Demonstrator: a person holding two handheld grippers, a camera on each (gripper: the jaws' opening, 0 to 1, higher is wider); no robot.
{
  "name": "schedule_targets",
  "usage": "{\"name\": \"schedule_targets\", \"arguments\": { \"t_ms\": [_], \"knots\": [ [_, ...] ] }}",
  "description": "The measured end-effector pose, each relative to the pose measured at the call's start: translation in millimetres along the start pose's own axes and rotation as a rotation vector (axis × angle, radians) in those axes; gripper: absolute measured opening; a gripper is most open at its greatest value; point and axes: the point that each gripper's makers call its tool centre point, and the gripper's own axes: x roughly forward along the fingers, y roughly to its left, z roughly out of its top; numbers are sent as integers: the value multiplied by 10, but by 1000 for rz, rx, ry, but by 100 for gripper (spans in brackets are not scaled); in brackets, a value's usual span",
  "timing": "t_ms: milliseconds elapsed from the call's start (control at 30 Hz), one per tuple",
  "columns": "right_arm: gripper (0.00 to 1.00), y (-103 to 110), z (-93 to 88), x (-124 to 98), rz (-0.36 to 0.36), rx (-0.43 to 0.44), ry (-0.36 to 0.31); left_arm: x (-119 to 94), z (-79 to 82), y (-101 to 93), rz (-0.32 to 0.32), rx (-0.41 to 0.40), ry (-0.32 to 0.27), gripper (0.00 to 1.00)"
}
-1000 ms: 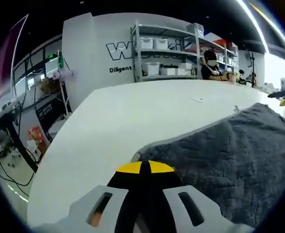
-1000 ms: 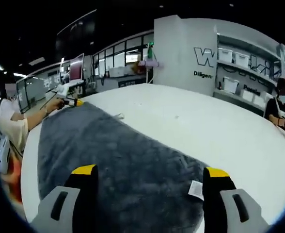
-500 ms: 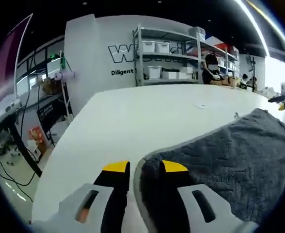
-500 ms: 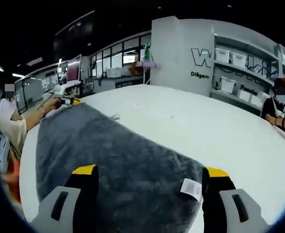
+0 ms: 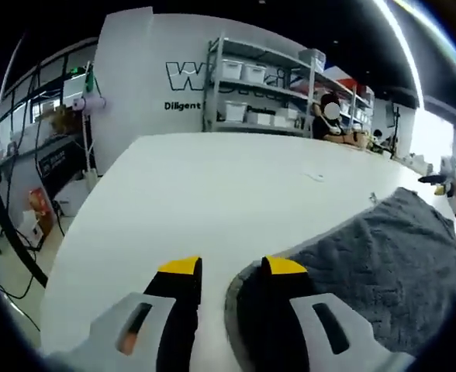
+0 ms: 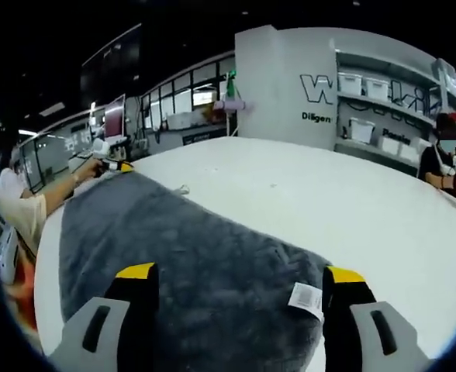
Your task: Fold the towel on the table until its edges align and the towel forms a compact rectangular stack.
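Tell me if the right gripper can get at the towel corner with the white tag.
Probably yes: the right gripper is open, the white tag lies between its jaws on the towel, and nothing blocks it.

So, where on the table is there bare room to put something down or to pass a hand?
The white table is bare between the towel and the far edge by the shelves, and to the left of the left gripper. In the right gripper view, it is bare right of the towel. The towel's near corners are crowded by the grippers, with the right gripper astride one.
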Motion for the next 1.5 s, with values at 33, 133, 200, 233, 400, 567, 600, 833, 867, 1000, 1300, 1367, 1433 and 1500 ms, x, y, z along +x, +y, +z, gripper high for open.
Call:
{"name": "schedule_targets", "arguments": {
  "t_ms": [33,133,200,233,400,567,600,833,867,1000,1300,1367,1433,1500],
  "knots": [
    [88,0,-8,5,-2,1,2,19,1,15,2,0,0,29],
    [87,-25,-15,12,0,3,7,43,-62,-36,-15,5,23,26],
    [87,-31,-9,11,1,6,5,2,-101,-110,-21,15,25,26],
    [87,-48,3,6,1,7,2,-12,-101,-118,-25,20,26,26],
    [86,-22,-3,5,-4,9,-2,-68,-165,-209,-34,40,41,26],
    [86,4,-55,41,-4,12,13,-76,-188,-267,-39,84,44,22],
    [86,8,-61,44,-3,12,16,-66,-185,-254,-42,87,43,20],
    [85,12,-78,42,-4,15,17,-88,-209,-348,-72,132,38,10],
    [85,-2,-77,41,-4,17,17,-84,-209,-338,-74,138,38,9],
    [85,-19,-73,32,-7,16,16,-111,-208,-357,-72,171,38,6],
    [84,45,-67,4,-14,17,2,-115,-99,-299,-98,136,10,0],
    [84,23,-58,-3,-15,17,0,-130,-79,-287,-97,127,2,0],
    [84,37,-60,-5,-15,18,-2,-159,-14,-297,-106,97,-32,0],
    [84,24,-55,-8,-16,19,-4,-197,31,-326,-119,80,-53,0]
  ]
}}
